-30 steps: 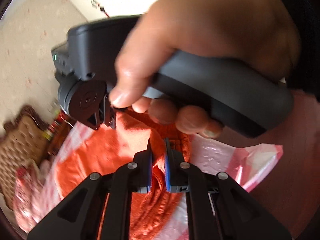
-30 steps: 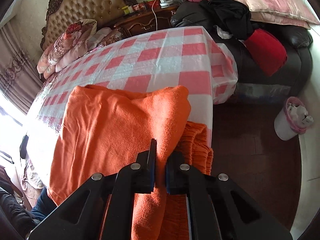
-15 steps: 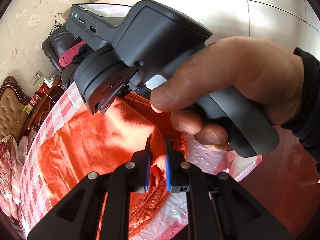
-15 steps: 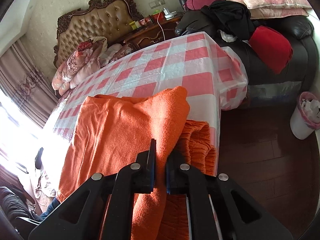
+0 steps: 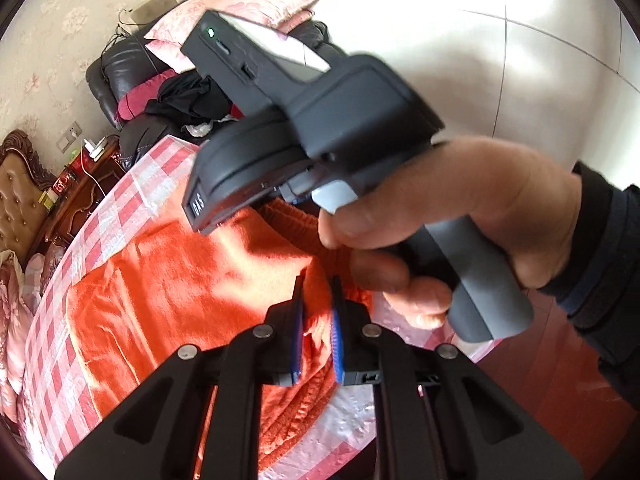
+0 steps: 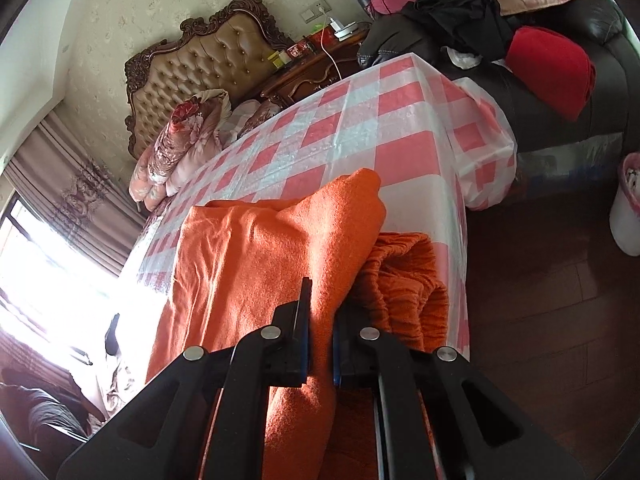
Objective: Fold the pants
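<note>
Orange pants lie spread on the table, which is covered by a red-and-white checked plastic cloth; the fabric runs from the near edge back toward the middle of the top. One layer is lifted at the near end, and beneath it the ribbed, gathered waistband sits bunched at the table's right-hand edge.

Right hand-held gripper — jaws nearly together, clamped on a raised fold of the orange fabric. The cloth passes between the blue pads and drapes down in front of the camera. Beyond the jaws the fold rises to a rounded corner above the flat layer.

Left hand-held gripper — jaws also nearly together, pinching a narrow ridge of the same pants close to the waistband. The fabric fills the slim gap between its pads.

From the left wrist view, the person's right hand wraps the grey handle of the right hand-held gripper, dark sleeve at the wrist, and hangs just above the left one. Both grips sit close together at the same end of the garment.

Behind the table: a tufted headboard, a dark sofa heaped with clothes and pillows, dark wooden floor to the right.
</note>
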{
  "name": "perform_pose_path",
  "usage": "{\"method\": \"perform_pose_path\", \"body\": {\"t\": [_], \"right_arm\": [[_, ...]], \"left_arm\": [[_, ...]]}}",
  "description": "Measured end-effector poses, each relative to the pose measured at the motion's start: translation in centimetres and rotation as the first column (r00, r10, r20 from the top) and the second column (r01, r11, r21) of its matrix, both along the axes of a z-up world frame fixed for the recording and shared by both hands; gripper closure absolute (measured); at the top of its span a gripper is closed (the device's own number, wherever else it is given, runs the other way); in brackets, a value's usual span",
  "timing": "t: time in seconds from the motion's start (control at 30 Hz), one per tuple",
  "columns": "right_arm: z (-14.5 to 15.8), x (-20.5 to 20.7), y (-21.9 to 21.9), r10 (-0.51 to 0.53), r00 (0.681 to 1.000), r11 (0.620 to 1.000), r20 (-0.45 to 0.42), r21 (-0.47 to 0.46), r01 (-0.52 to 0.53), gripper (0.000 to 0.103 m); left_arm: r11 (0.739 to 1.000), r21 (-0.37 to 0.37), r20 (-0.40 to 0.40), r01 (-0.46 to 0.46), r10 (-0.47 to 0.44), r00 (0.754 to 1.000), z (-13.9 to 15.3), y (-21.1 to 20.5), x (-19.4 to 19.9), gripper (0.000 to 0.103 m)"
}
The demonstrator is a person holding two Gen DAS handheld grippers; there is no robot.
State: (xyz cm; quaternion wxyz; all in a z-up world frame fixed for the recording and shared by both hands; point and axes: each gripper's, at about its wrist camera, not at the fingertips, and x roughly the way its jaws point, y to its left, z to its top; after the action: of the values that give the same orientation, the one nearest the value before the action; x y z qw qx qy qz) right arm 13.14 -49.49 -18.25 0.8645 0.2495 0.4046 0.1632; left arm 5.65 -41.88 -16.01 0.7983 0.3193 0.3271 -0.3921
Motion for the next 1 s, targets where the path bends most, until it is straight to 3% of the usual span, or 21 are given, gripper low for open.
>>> {"method": "perform_pose_path", "body": {"t": [0.13,0.2,0.23,0.27,0.3,0.37,0.43,0.53,0.6,0.63,0.77,0.83,0.93,1.0], "right_arm": [[0.1,0.1,0.0,-0.007,1.0,1.0,-0.012,0.001,0.007,0.096],[0.5,-0.1,-0.1,-0.015,1.0,1.0,-0.011,0.005,0.015,0.094],[1.1,-0.6,-0.4,-0.024,1.0,1.0,0.003,0.01,0.024,0.088],[1.7,-1.2,-0.7,-0.043,0.999,0.999,0.018,0.011,0.042,0.086],[2.5,-2.1,-1.3,-0.071,0.997,0.997,0.036,0.02,0.07,0.085],[3.4,-3.8,-2.3,-0.125,0.99,0.992,0.061,0.031,0.123,0.084],[3.7,-5.4,-3.1,-0.211,0.976,0.977,0.047,-0.021,0.212,0.079],[2.5,-6.9,-2.9,-0.27,0.963,0.962,-0.018,-0.033,0.27,0.079],[0.7,-7.0,-1.8,-0.265,0.961,0.964,-0.075,-0.031,0.263,0.079],[0.1,-7.0,-1.4,-0.269,0.959,0.963,-0.094,-0.022,0.268,0.079],[-0.9,-7.6,0.0,-0.319,0.941,0.944,-0.114,0.052,0.326,0.076],[-1.0,-7.3,1.4,-0.282,0.952,0.952,-0.122,0.09,0.294,0.076],[-0.2,-6.5,4.0,-0.254,0.961,0.967,-0.11,0.004,0.256,0.076],[0.5,-7.0,3.3,-0.358,0.927,0.934,-0.111,-0.022,0.357,0.076]], "left_arm": [[1.0,-0.003,-0.062,-0.003,0.002,0.998,-0.9,-0.3,0.4,0.088],[0.998,-0.057,-0.113,0.007,-0.014,0.994,-0.5,0.3,0.9,0.074],[0.997,-0.077,-0.129,0.005,-0.015,0.992,-0.2,0.7,1.2,0.07],[0.994,-0.106,-0.143,0.001,-0.016,0.99,0.2,1.3,1.5,0.054],[0.99,-0.142,-0.157,0.003,-0.026,0.987,0.7,2.1,1.7,0.045],[0.979,-0.205,-0.164,-0.007,-0.028,0.986,1.4,4.3,1.8,0.044],[0.96,-0.273,-0.187,-0.059,0.007,0.982,1.8,7.8,2.7,0.044],[0.923,-0.313,-0.279,-0.224,0.136,0.951,0.7,13.3,5.6,0.053],[0.914,-0.285,-0.312,-0.288,0.195,0.93,-0.6,15.5,6.9,0.076],[0.916,-0.255,-0.322,-0.311,0.223,0.92,-1.6,16.5,7.6,0.078],[0.914,-0.192,-0.314,-0.357,0.288,0.905,-3.6,19.2,8.9,0.082],[0.904,-0.183,-0.308,-0.387,0.321,0.896,-3.8,20.5,10.1,0.082],[0.891,-0.177,-0.313,-0.417,0.351,0.883,-3.9,22.3,11.5,0.083],[0.887,-0.234,-0.337,-0.399,0.311,0.889,-2.8,23.1,11.2,0.083]]}}
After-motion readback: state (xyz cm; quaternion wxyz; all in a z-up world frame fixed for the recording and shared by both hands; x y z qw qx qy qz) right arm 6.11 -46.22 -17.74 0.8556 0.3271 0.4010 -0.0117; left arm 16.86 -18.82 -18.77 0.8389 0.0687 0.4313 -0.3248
